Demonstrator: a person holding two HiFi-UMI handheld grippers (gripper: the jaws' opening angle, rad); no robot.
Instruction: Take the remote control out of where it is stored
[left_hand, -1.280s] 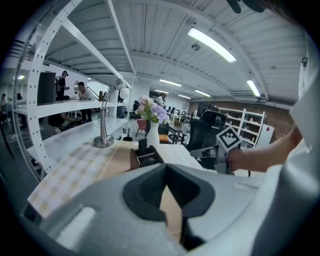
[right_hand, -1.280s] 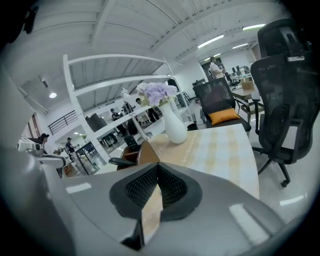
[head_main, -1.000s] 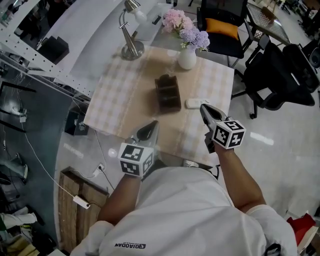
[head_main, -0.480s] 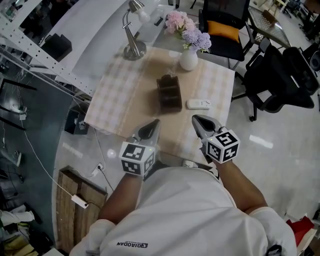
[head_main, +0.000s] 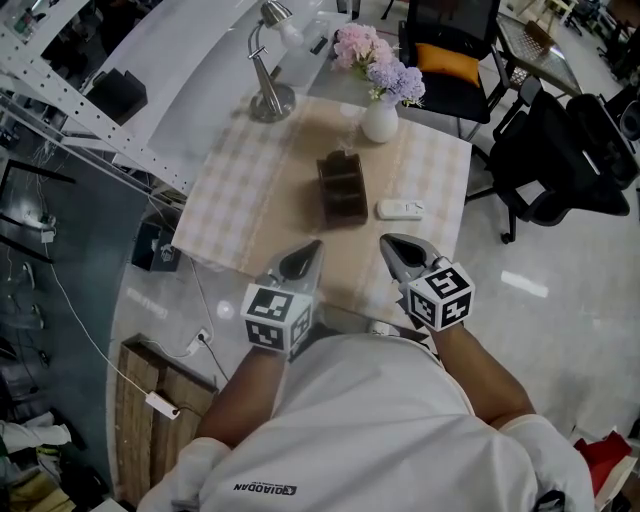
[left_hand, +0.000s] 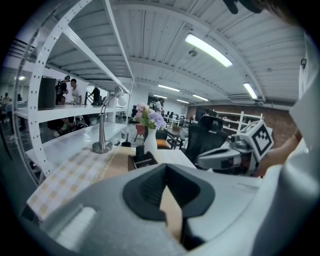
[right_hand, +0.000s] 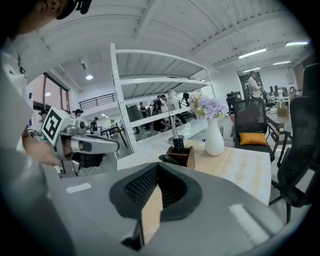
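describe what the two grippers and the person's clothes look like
The left gripper and right gripper are pale grey, beak-shaped shells lined with black ribbed pads. Each carries a white cube printed with black square markers. No cables show. The person wears a white short-sleeved top with small dark lettering.

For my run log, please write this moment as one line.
white remote: on tablecloth, right of holder | left gripper: shut, empty | right gripper: shut, empty
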